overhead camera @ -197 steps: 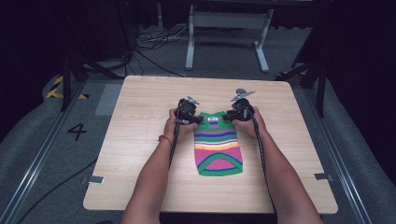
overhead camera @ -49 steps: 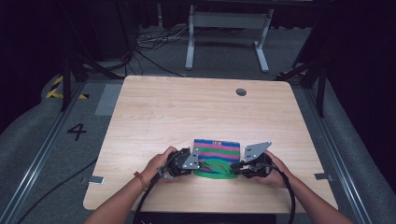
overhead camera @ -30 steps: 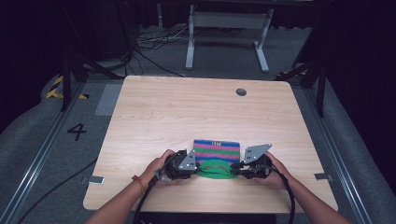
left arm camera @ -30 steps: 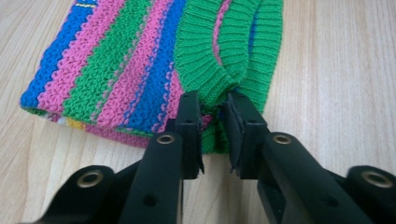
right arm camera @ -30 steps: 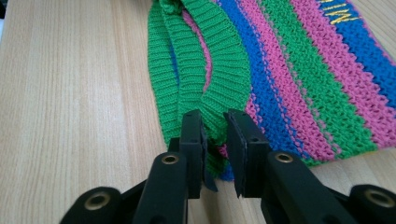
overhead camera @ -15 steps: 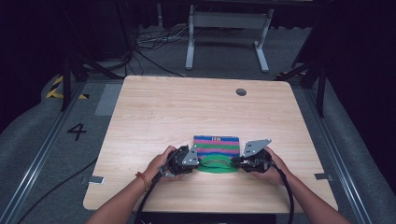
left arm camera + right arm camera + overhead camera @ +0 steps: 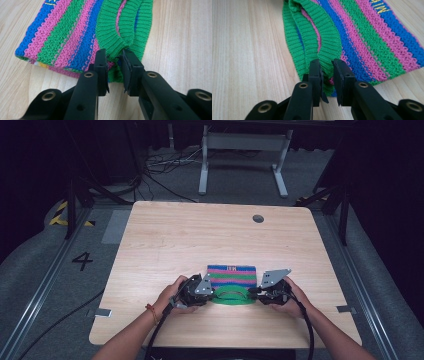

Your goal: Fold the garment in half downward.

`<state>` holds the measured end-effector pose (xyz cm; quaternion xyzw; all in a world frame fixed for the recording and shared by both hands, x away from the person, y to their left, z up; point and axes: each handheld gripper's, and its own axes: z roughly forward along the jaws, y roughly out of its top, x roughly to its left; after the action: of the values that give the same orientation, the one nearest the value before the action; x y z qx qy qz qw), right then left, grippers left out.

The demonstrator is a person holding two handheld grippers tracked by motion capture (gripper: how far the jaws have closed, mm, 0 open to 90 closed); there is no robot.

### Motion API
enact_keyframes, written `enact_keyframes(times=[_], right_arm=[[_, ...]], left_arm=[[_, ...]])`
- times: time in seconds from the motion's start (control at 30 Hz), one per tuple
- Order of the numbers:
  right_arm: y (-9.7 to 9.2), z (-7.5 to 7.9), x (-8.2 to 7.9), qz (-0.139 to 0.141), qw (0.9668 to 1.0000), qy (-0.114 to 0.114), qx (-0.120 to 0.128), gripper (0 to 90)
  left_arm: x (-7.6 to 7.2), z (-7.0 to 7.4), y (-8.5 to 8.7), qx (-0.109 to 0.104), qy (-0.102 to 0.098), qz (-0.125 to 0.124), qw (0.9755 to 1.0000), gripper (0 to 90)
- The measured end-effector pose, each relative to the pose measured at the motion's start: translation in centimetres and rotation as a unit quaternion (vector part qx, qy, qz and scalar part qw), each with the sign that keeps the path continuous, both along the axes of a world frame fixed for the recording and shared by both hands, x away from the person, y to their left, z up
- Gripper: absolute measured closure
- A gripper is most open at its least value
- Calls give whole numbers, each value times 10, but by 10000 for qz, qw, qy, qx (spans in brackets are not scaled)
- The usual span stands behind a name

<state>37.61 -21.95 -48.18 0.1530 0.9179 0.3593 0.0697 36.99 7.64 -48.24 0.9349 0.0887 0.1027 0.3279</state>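
A knitted garment (image 7: pixel 231 274) with green, pink and blue stripes lies folded in half on the wooden table (image 7: pixel 175 235). Its green ribbed edge faces the person. My left gripper (image 7: pixel 212 293) is at the near left corner and my right gripper (image 7: pixel 253 293) at the near right corner. In the left gripper view the jaws (image 7: pixel 113 57) stand slightly apart around the green rib of the garment (image 7: pixel 70 32). In the right gripper view the jaws (image 7: pixel 326 65) likewise straddle the garment's (image 7: pixel 367 37) green rib. Both pairs of jaws have just been opening, and the fabric is loose between them.
A small round hole (image 7: pixel 258 218) sits near the table's far edge. Behind the table are a metal stand (image 7: pixel 242 150) and loose cables (image 7: pixel 160 167) on the grey floor. A floor marking "4" (image 7: pixel 82 261) lies to the left.
The grippers have carried the garment's far end to the near edge, folding it in half. Over the last second the hands barely shifted and the jaws loosened a little.
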Motion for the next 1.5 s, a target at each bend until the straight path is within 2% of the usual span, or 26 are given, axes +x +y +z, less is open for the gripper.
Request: enact_keyframes(times=[0.2, 0.37, 0.43, 0.63, 0.87, 0.97, 1.17, 1.3, 1.5], right_arm=[[0, 6, -4, -43, 10000, -50, 18, 758], [-3, 14, -8, 2, 9999, -116, 11, 750], [-4, 17, -11, 2, 9999, -143, -51, 752], [-9, 23, -15, -15, 9995, -252, -185, 739], [-20, 28, -20, -152, 9990, -342, -224, 703], [-27, 28, -22, -251, 9988, -364, -218, 671], [-40, 27, -24, -492, 9978, -397, -184, 607], [-47, 28, -25, -580, 9974, -405, -149, 575], [-62, 26, -26, -816, 9952, -496, -216, 534]], left_arm=[[-3, 7, 4, 42, -51, 38, 10000, 719], [-6, 15, 12, -47, -157, 156, 9997, 695], [-7, 19, 17, -76, -140, 166, 9997, 694], [-11, 24, 27, 32, -203, 297, 9993, 649], [-13, 26, 40, 46, -203, 476, 9986, 592], [-15, 27, 44, 55, -224, 576, 9981, 538], [-20, 29, 62, 67, -244, 846, 9961, 488], [-23, 29, 71, 103, -246, 931, 9953, 462], [-24, 27, 94, 109, -242, 1255, 9917, 422]])
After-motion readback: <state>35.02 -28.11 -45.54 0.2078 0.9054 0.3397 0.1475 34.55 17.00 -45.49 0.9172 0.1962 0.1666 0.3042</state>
